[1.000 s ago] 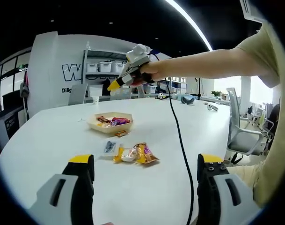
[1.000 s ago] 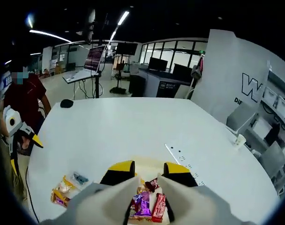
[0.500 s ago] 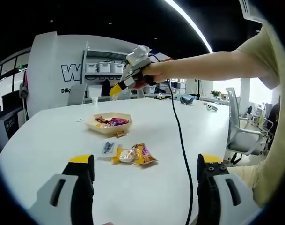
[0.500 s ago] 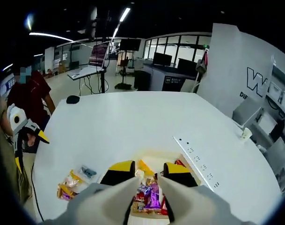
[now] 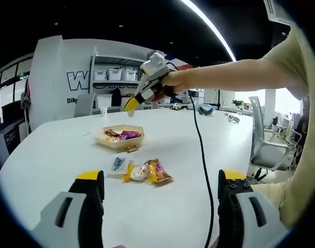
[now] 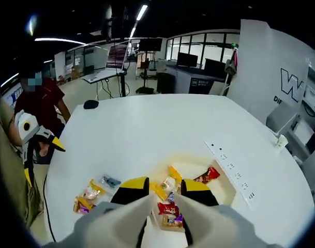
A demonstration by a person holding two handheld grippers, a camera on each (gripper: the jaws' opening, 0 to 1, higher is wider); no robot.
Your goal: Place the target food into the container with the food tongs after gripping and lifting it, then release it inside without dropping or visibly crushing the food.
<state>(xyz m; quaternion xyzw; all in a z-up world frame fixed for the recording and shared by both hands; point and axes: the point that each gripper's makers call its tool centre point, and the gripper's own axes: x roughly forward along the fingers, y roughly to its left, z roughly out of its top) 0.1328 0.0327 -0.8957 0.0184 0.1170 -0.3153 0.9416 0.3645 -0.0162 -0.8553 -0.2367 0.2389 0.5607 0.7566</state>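
Above the tray — right tongs now lower, nearer.

A round white table carries a shallow tan container of wrapped snacks, with one small wrapper just beside it and a cluster of packets nearer the camera.

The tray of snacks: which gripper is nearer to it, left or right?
Right. The right gripper hangs just above the tray; the left gripper sits back at the near table edge, beyond the loose packets.
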